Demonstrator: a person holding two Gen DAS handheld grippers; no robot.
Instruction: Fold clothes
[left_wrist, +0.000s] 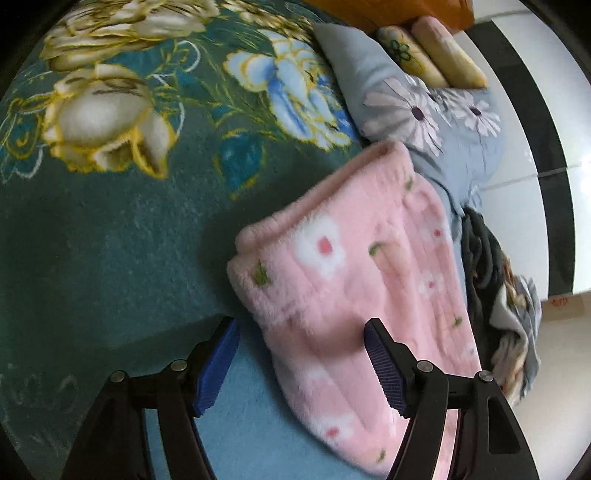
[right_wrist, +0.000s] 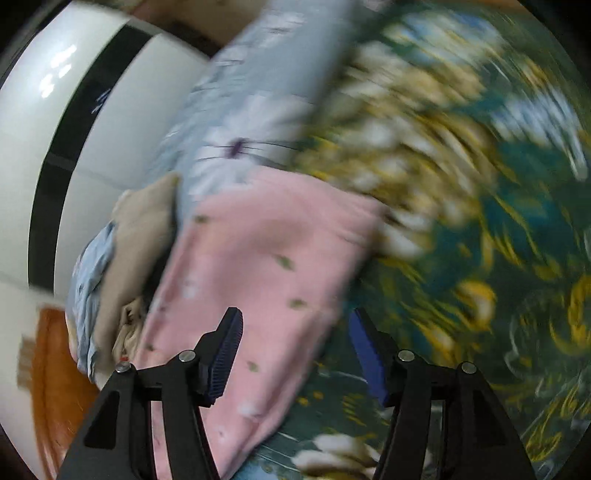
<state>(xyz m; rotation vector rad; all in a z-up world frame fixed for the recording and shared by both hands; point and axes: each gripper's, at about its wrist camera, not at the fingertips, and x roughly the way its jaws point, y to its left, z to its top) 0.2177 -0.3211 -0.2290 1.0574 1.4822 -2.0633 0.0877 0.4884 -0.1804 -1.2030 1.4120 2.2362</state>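
On the far left the teal floral blanket (left_wrist: 110, 229) covers the bed and serves as the folding surface, which is why the garment lies out on it rather than on the pile. The left gripper (left_wrist: 301, 363) hovers low over it, its blue-padded fingers (left_wrist: 216, 373) spread wide with nothing between them; one pad sits above bare blanket and the other above cloth, so it straddles the garment's near edge, probably lined up for a grasp. Next comes the pink fleece garment (left_wrist: 354, 280), already doubled over into a thick bundle with a rolled hem at its far end, lying on the blanket and touching the grey flowered pillow (left_wrist: 424, 122) beyond it. Further right a heap of dark and grey clothes (left_wrist: 491, 280) waits at the bed's edge. The right wrist view is badly smeared, but the right gripper (right_wrist: 295, 354) appears spread too, empty, above the garment's opposite edge.
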